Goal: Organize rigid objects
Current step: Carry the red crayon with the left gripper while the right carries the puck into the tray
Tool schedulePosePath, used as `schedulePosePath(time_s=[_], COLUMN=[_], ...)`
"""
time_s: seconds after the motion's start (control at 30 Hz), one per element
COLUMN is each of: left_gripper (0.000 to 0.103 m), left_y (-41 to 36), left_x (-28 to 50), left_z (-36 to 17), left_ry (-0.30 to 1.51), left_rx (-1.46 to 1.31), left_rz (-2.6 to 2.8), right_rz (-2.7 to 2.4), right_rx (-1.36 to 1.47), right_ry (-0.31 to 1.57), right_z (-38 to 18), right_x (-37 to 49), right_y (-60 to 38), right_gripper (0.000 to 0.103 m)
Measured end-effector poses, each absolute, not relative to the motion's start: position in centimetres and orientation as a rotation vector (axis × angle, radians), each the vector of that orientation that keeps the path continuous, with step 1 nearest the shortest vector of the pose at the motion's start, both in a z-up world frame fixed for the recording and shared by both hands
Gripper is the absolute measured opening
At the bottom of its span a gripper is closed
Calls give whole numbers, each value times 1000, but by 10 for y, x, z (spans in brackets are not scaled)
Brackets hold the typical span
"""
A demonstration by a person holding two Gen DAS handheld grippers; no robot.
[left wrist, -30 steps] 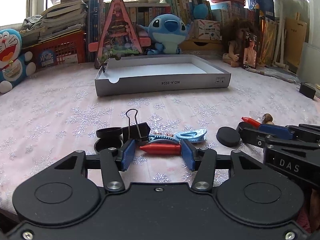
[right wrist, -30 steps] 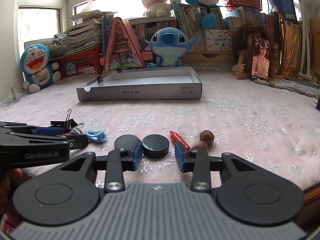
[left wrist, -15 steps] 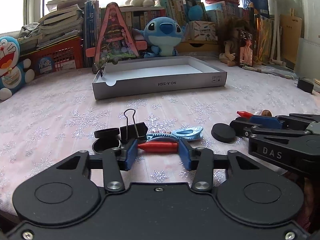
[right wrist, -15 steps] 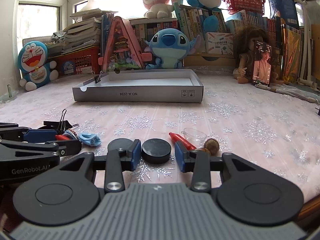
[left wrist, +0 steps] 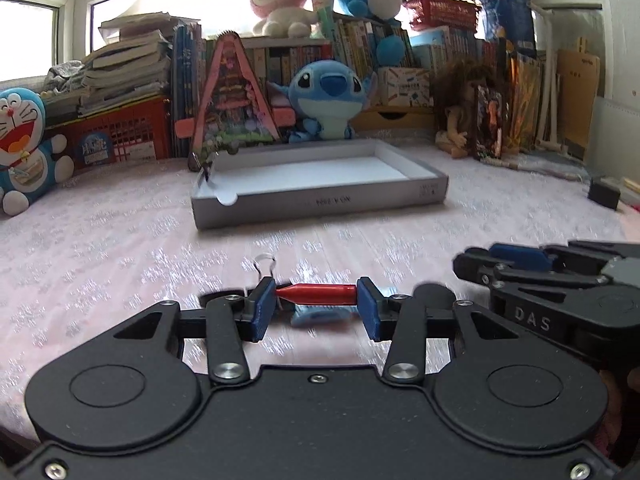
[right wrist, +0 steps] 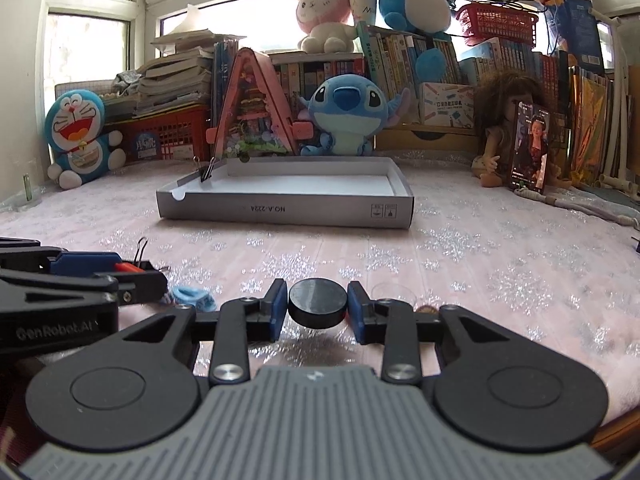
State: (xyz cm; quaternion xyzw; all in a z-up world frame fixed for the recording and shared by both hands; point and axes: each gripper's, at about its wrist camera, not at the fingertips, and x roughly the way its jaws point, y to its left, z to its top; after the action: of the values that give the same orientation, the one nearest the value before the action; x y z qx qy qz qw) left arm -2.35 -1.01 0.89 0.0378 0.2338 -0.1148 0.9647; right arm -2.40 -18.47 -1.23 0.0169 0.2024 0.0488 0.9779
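My left gripper (left wrist: 316, 300) is shut end to end on a red marker (left wrist: 320, 294), which hangs level just above the pink snowflake cloth. In the right wrist view my right gripper (right wrist: 317, 304) has its jaws closing on a black round disc (right wrist: 317, 309). Both blue pads touch its rim, and it casts a shadow below. The open grey box tray (right wrist: 280, 212) (left wrist: 320, 204) lies straight ahead, empty but for a binder clip (right wrist: 206, 174) on its left corner. Each gripper shows in the other's view: the right gripper (left wrist: 472, 264) and the left gripper (right wrist: 152, 280).
On the cloth near me lie a black binder clip (left wrist: 266, 264), a light blue clip (right wrist: 192, 298), another black disc (left wrist: 432, 292) and a small clear cup (right wrist: 384, 290). Plush toys, books, a doll and red baskets line the back edge.
The left jaws have closed on the red marker and raised it off the cloth. The right jaws narrowed onto the black disc, which now sits higher between the pads.
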Motion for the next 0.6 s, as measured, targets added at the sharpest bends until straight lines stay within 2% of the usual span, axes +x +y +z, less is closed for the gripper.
schedulePosePath(time_s=[0.6], left_gripper=[42], left_y=[12], left_x=[32], left_z=[42], left_ry=[505], left_rx=[-27], left_rz=[-201], right_rz=[81], right_rx=[221], right_ry=[467], right_z=[13], right_x=[14], right_y=[-223], right_gripper=[37])
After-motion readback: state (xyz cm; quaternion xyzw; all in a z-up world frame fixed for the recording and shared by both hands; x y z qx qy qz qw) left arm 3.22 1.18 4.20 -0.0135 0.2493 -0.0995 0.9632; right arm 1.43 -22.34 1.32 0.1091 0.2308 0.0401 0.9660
